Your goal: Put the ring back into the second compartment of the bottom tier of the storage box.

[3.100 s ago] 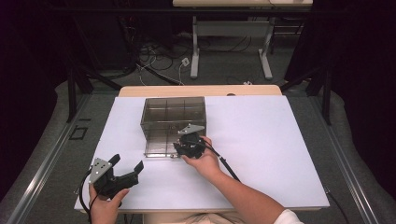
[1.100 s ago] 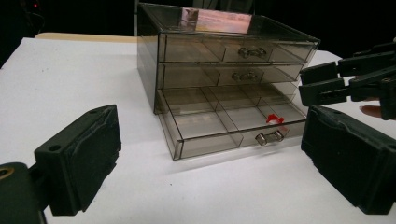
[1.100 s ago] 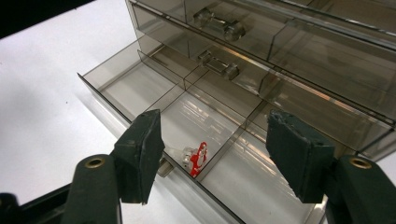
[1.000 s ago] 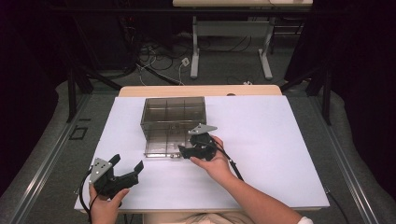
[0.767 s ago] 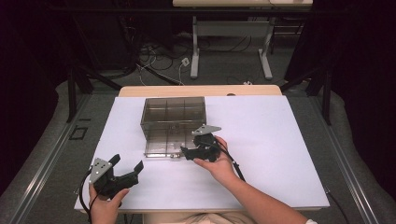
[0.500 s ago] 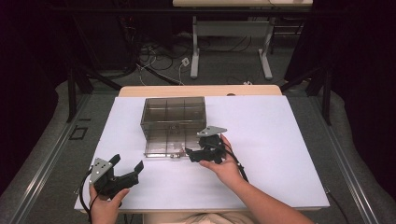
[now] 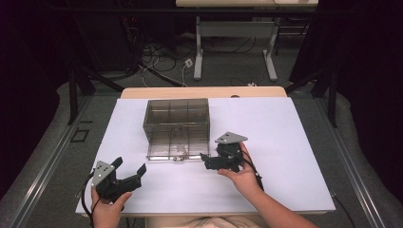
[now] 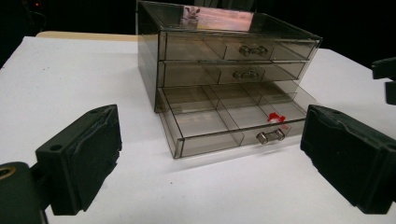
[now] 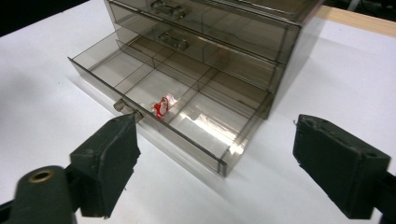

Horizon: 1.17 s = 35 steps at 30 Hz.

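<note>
A smoky clear three-drawer box [image 7: 176, 114] stands mid-table with its bottom drawer [image 7: 177, 148] pulled out. In the drawer's front right compartment lies a small red and white thing [image 9: 161, 106], just behind the metal handle [image 9: 127, 108]; from the left gripper view that thing [image 8: 276, 117] sits above the handle [image 8: 271, 136]. My right gripper [image 7: 207, 162] hovers just right of the drawer's front corner. Its jaws have just been opening and stand open, nothing between them [image 9: 219, 158]. My left gripper [image 7: 129, 166] rests near the front left edge, open and empty [image 8: 210, 158], facing the box.
The white tabletop [image 7: 285, 142] spreads wide to the right of the box and in front of it. A wooden strip [image 7: 204, 91] edges the far side. Beyond it are cables and table legs [image 7: 198, 57] on the floor.
My right gripper has drawn back from the drawer front toward the right, and its jaws have spread wider. The left gripper and the box have stayed put.
</note>
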{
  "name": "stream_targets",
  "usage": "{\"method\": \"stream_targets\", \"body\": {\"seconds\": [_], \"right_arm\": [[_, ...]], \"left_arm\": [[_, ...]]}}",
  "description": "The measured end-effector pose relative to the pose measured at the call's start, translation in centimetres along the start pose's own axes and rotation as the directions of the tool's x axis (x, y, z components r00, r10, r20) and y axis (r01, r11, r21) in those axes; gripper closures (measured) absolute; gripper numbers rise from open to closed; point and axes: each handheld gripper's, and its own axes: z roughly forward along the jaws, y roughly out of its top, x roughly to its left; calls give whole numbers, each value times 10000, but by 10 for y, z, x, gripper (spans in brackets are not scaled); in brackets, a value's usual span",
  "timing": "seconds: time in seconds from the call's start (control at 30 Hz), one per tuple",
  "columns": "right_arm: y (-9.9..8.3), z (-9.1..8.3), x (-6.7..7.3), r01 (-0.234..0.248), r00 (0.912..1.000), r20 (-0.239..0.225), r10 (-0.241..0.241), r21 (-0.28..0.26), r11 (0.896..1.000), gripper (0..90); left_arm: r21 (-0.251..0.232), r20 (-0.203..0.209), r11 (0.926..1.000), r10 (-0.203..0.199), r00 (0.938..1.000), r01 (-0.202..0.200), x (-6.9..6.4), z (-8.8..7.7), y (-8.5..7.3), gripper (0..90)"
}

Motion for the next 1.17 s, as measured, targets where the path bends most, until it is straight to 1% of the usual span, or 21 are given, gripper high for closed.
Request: {"method": "stream_targets", "body": {"seconds": [0.13, 0.2, 0.23, 0.27, 0.3, 0.33, 0.37, 0.4, 0.5, 0.6, 0.67, 0.73, 0.77, 0.8, 0.87, 0.9, 1.0, 1.07, 1.1, 1.13, 1.17], "right_arm": [[-5, -10, -8, -105, 9999, -62, 104, -143, 9998, 77], [-9, -16, -12, -99, 9999, 80, 101, -270, 9996, 59], [-11, -18, -14, -144, 9997, 169, 148, -271, 9995, 46], [-15, -24, -21, -358, 9992, 185, 363, -275, 9990, 17], [-15, -24, -21, -358, 9992, 185, 363, -275, 9990, 17], [-19, -29, -27, -515, 9983, 256, 523, -291, 9982, 12], [-19, -29, -27, -515, 9983, 256, 523, -291, 9982, 12], [-24, -34, -33, -663, 9969, 398, 675, -305, 9973, 8], [-29, -37, -37, -706, 9961, 508, 725, -368, 9968, 0], [-36, -43, -42, -635, 9945, 821, 656, -281, 9976, 0], [-43, -48, -48, -608, 9905, 1213, 644, -325, 9976, 0], [-44, -49, -49, -564, 9900, 1276, 602, -332, 9979, 0], [-46, -51, -51, -646, 9876, 1410, 685, -317, 9974, 0], [-47, -52, -53, -549, 9868, 1509, 583, -262, 9981, 0], [-53, -57, -59, -765, 9819, 1715, 798, -252, 9967, 0], [-53, -57, -59, -765, 9819, 1715, 798, -252, 9967, 0], [-58, -61, -64, -1030, 9761, 1890, 1070, -309, 9942, 0], [-62, -66, -70, -1072, 9724, 2051, 1110, -296, 9938, 0], [-65, -68, -73, -1122, 9698, 2143, 1161, -301, 9932, 0], [-69, -74, -81, -1244, 9632, 2373, 1265, -239, 9919, 0], [-69, -74, -81, -1244, 9632, 2373, 1265, -239, 9919, 0]], "left_arm": [[19, 13, 10000, -12, 10000, 12, 0, 1, 0, 54], [15, 8, 10000, -10, 10000, 10, 0, 0, 0, 54], [10, 3, 10000, -39, 10000, 39, 0, 1, 0, 54], [38, -20, 10000, -24, 10000, 24, 0, 1, 0, 55], [43, -25, 10000, -23, 10000, 23, 0, 1, 0, 55], [58, -33, 10000, -3, 10000, 3, 0, 1, 0, 55], [58, -33, 10000, -3, 10000, 3, 0, 1, 0, 55], [68, -40, 10000, -3, 10000, 3, -1, 2, 0, 55], [86, -40, 10000, -2, 10000, 3, -1, 2, 0, 56], [82, -73, 10000, 12, 10000, -12, -1, 3, 0, 56], [71, -79, 10000, -1, 10000, 1, -1, 3, -1, 56], [76, -123, 10000, 0, 9999, 1, -1, 3, 0, 56], [72, -158, 10000, 4, 9999, -3, -1, 3, 0, 56], [66, -155, 10000, 7, 9999, -6, 0, 3, 0, 56], [54, -234, 10000, 15, 9997, -14, 0, 3, -1, 56], [50, -246, 10000, 17, 9997, -15, 0, 3, 0, 56], [50, -268, 10000, 9, 9996, -7, 0, 3, 0, 56], [73, -278, 10000, 6, 9996, -4, 0, 3, 0, 56], [84, -286, 10000, 8, 9996, -6, 0, 3, -1, 55], [140, -303, 9999, -4, 9995, 8, 1, 3, -1, 55], [140, -303, 9999, -4, 9995, 8, 1, 3, -1, 54]]}}
